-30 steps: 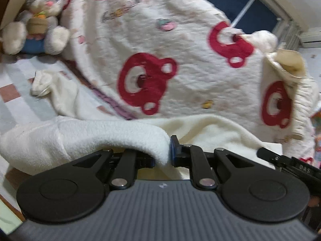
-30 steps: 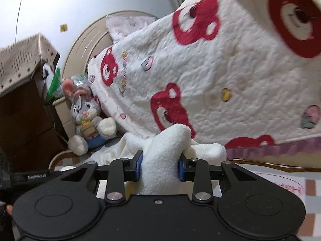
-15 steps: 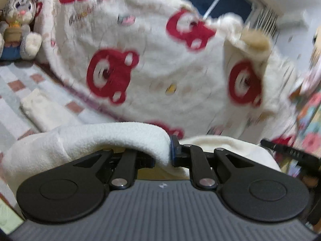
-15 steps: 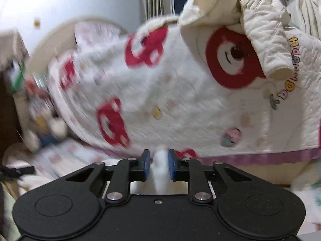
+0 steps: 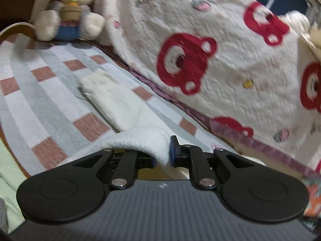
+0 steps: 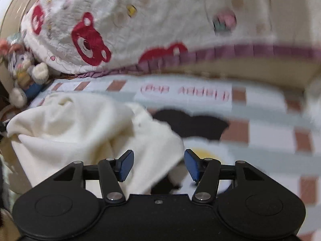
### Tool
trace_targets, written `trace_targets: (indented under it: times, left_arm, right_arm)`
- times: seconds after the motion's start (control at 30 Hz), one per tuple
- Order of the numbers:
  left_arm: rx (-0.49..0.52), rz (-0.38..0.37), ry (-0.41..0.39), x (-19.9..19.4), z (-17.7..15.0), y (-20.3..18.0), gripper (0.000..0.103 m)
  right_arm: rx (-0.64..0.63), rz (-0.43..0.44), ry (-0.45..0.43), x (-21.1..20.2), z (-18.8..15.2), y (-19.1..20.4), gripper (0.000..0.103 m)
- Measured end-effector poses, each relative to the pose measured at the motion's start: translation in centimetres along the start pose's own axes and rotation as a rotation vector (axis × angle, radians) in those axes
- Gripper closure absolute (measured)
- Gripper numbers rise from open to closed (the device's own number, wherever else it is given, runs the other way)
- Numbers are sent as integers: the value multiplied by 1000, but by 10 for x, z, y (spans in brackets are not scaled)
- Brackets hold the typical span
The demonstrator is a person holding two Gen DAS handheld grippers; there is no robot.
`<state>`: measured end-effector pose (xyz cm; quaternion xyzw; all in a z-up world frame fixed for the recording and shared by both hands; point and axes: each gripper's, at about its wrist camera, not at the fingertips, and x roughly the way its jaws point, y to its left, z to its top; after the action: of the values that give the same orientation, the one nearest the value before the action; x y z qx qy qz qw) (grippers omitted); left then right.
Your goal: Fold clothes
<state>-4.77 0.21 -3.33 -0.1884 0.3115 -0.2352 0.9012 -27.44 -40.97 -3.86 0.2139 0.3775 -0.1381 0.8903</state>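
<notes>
A cream fleece garment [image 6: 80, 130] lies bunched on the checked bedsheet [image 6: 260, 140], left of my right gripper [image 6: 159, 165]. That gripper's jaws are opening; a fold of the fleece still lies between the blue pads [image 6: 126, 165], which do not press on it. My left gripper [image 5: 163, 154] is shut on a thick edge of the same fleece [image 5: 140, 138], which arches over its left finger. One sleeve [image 5: 112, 98] lies flat on the sheet ahead of it.
A big white quilt with red bears [image 5: 200, 60] is heaped along the far side of the bed [image 6: 140, 20]. A plush bunny [image 5: 68, 14] sits at the head end. The sheet bears a pink "HAPPY day" print [image 6: 184, 90]. A wooden bed edge [image 5: 12, 30] curves at left.
The right gripper's pads have parted and let the fleece go, and it has dropped toward the sheet. The left gripper has sunk and tipped down, still gripping its edge.
</notes>
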Motion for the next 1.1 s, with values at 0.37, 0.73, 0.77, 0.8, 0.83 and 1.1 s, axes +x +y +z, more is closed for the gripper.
trace_targets:
  times: [0.37, 0.73, 0.77, 0.8, 0.83, 1.1]
  left_arm:
    - [-92, 243, 126, 28, 3, 49, 90]
    - [-52, 147, 172, 18, 0, 42, 87]
    - [-91, 67, 153, 5, 2, 44, 84]
    - [-109, -7, 124, -7, 5, 44, 77]
    - [-122, -76, 94, -19, 8, 43, 73]
    - [92, -235, 65, -29, -9, 4, 56]
  right_arm:
    - [561, 372, 174, 64, -58, -33, 41]
    - [378, 622, 122, 61, -59, 28, 85]
    - [369, 646, 97, 57, -51, 34, 85]
    - [352, 663, 80, 54, -42, 40, 85]
    - [324, 675, 74, 51, -33, 47, 85]
    - [109, 706, 43, 57, 46, 91, 86]
